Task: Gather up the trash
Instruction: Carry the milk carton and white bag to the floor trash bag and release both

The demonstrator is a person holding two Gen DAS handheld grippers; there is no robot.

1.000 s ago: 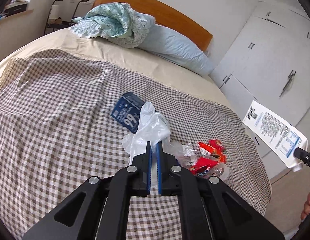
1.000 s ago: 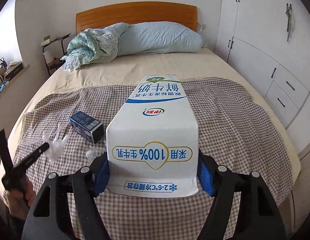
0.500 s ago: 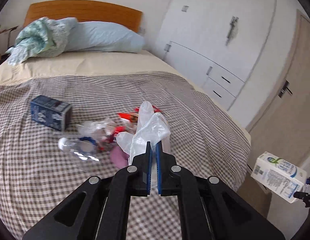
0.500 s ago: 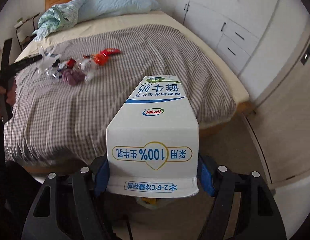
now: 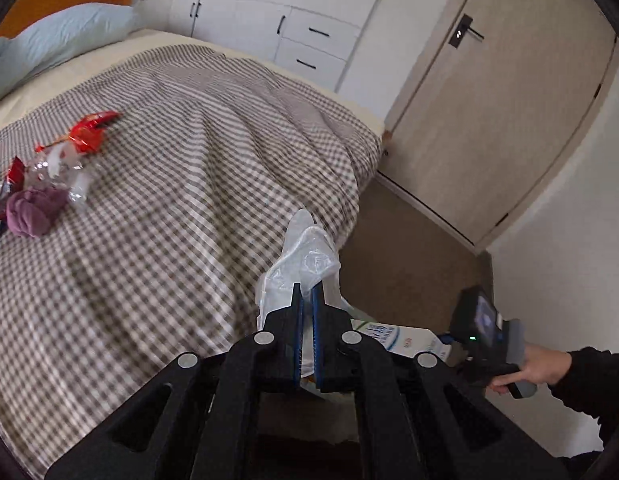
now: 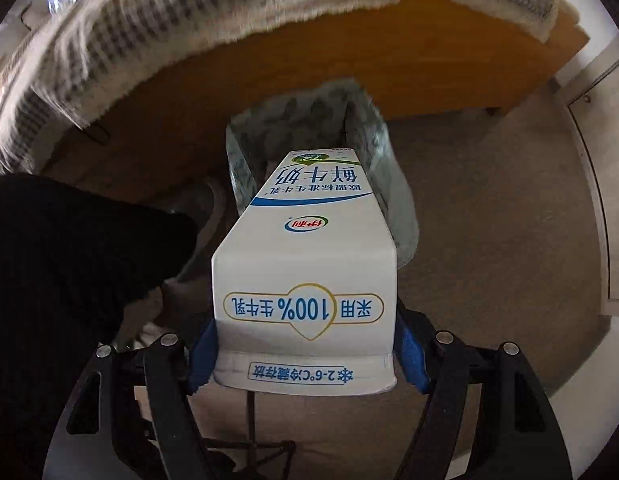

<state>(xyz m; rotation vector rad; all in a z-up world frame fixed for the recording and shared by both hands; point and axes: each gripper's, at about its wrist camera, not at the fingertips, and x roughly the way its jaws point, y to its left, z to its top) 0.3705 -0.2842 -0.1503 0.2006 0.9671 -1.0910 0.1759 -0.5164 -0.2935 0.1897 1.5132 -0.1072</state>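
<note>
My left gripper (image 5: 305, 294) is shut on a crumpled clear plastic bag (image 5: 307, 254), held past the foot edge of the bed over the brown floor. My right gripper (image 6: 305, 356) points down and is shut on a white and blue milk carton (image 6: 305, 264), its blue pads (image 6: 203, 354) pressing both sides. The carton's far end hangs over the mouth of a bin with a clear liner (image 6: 365, 120) on the floor by the bed frame. In the left wrist view the carton (image 5: 393, 338) and right gripper (image 5: 481, 336) show low at the right, a hand (image 5: 541, 368) holding the grip.
A checked blanket (image 5: 169, 220) covers the bed; red wrappers (image 5: 89, 136), a crushed clear bottle (image 5: 65, 172) and a purple wad (image 5: 33, 212) lie on it at the left. A door (image 5: 509, 100) and white drawers (image 5: 309, 40) stand behind. Dark clothing (image 6: 69, 260) fills the left beside the bin.
Both grippers swung from over the bed to its foot. The right one tipped downward and sank with the carton above the bin. The left one still grips the bag.
</note>
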